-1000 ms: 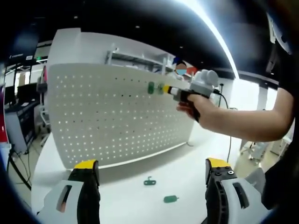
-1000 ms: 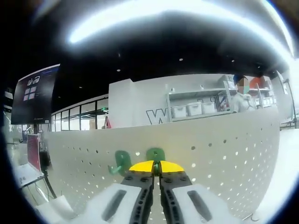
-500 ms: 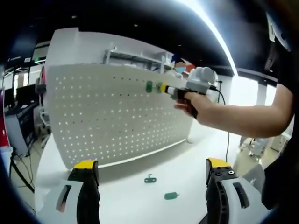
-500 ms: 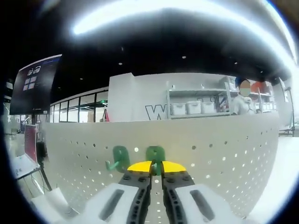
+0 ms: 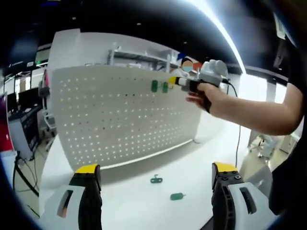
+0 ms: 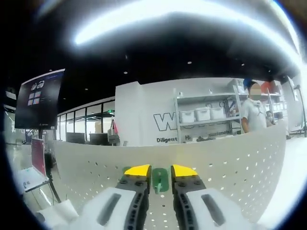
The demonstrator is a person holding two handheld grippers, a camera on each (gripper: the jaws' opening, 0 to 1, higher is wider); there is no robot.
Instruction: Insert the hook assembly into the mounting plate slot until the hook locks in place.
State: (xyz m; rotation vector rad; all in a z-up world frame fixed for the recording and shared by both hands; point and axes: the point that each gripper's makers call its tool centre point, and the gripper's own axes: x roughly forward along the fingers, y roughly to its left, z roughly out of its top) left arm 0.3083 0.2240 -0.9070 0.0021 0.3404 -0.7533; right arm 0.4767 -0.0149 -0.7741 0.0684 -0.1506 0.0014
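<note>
The white pegboard mounting plate stands upright on the table. Two green hooks hang side by side near its top edge. In the right gripper view one green hook sits on the pegboard just beyond my right gripper, whose jaws stand apart on either side of it. A hand holds that right gripper up at the hooks. My left gripper is open and low over the table, holding nothing. Two more green hooks lie on the table ahead of it.
The white table runs in front of the pegboard, and the person's forearm reaches across from the right. A cable hangs from the right gripper. Shelves with bins and a standing person are behind the board.
My right gripper's jaws have parted and let go of the green hook, which stays on the pegboard. The right gripper has risen a little. The left gripper has stayed open.
</note>
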